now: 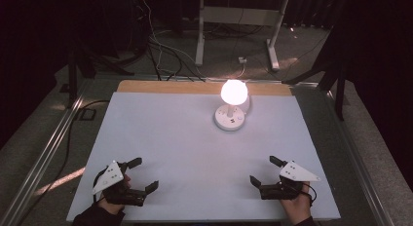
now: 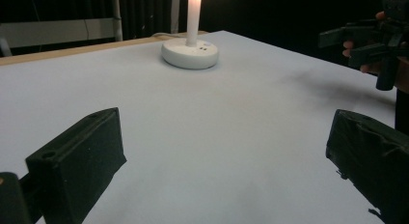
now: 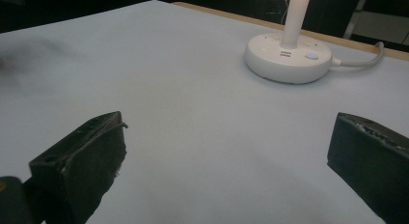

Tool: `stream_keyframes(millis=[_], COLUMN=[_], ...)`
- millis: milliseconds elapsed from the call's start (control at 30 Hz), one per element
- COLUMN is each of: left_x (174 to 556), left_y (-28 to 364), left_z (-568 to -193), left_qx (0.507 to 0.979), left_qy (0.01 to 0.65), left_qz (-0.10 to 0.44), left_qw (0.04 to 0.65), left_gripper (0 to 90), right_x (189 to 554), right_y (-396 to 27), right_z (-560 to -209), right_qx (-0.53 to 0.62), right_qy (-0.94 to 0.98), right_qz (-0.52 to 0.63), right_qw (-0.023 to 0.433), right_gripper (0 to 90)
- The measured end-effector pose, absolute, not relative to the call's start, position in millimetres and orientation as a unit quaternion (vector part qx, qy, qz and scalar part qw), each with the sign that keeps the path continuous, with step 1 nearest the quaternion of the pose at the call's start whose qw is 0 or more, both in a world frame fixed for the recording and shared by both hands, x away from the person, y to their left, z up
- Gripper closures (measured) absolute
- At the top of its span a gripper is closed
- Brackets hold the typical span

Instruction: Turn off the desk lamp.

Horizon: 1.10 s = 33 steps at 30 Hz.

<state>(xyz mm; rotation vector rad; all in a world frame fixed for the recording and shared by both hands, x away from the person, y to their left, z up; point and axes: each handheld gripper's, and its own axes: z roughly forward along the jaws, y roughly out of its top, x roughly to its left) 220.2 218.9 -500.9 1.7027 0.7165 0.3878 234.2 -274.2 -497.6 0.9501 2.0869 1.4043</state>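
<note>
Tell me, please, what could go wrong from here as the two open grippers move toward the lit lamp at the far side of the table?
The lamp is tall on a small round base, so a push on its glowing globe might tip it. Its cable trails off the far edge; a jaw could snag it and drag the base. The left gripper and right gripper both stand open and empty near the front edge, and could collide if they converge on the base.

Matt, smooth pale table cover (image 1: 185, 153), bare wood strip (image 1: 160, 86) along its far edge, glossy white plastic lamp base (image 3: 288, 57), frosted glowing globe (image 1: 234, 91), matt black rough-edged gripper pads (image 3: 99, 156)
</note>
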Motion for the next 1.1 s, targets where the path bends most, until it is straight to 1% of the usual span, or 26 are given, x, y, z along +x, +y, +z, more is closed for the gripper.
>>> stream_keyframes(millis=[567,700,767,933,1100], left_x=[220,220,219,219,219], left_y=[219,220,220,221,221], left_z=[-500,-500,-500,-500,-501], left_qx=[0.728,0.729,0.728,0.727,0.726], left_qy=[0.308,0.31,0.31,0.312,0.313], left_qz=[0.169,0.17,0.17,0.17,0.169], left_qw=[0.589,0.587,0.587,0.587,0.589], left_gripper=[0.5,0.6,0.5,0.5,0.5], right_x=[235,233,232,232,235], right_y=[-273,-273,-272,-270,-270], right_z=[-498,-492,-488,-477,-467], right_qx=[0.344,0.358,0.358,0.363,0.366], right_qy=[0.762,0.755,0.755,0.754,0.755], right_qz=[0.498,0.5,0.498,0.501,0.499], right_qw=[0.231,0.228,0.233,0.22,0.218], right_gripper=[0.0,0.0,0.0,0.0,0.0])
